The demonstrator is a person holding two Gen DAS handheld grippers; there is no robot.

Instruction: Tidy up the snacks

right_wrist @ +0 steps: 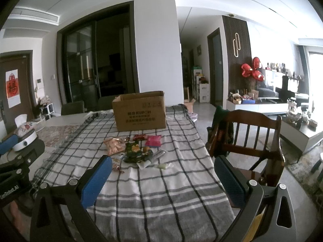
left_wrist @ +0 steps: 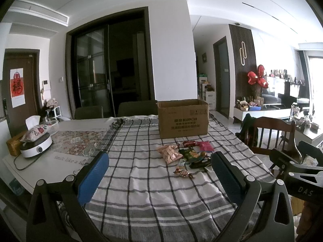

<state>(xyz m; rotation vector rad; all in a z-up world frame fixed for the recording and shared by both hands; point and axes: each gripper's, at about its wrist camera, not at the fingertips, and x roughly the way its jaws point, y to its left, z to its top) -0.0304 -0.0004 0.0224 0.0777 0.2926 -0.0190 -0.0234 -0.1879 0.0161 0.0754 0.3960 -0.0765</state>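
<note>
A pile of snack packets (left_wrist: pixel 185 154) lies on the checked tablecloth (left_wrist: pixel 141 181), in front of an open cardboard box (left_wrist: pixel 182 119). It holds a pale pink bag (left_wrist: pixel 169 153), a green packet (left_wrist: pixel 187 153), a bright pink packet (left_wrist: pixel 206 146) and small wrapped candies (left_wrist: pixel 183 172). The pile (right_wrist: pixel 133 150) and the box (right_wrist: pixel 140 111) also show in the right wrist view. My left gripper (left_wrist: pixel 159 169) is open and empty, held above the cloth short of the pile. My right gripper (right_wrist: pixel 162 174) is open and empty, right of the left one.
A white cooker (left_wrist: pixel 36 147) with a floral tissue pouch (left_wrist: pixel 37 131) stands at the table's left. A wooden chair (right_wrist: pixel 248 139) stands at the right edge. Two chairs (left_wrist: pixel 137 107) stand behind the table. The right gripper's body (left_wrist: pixel 298 167) shows at the right.
</note>
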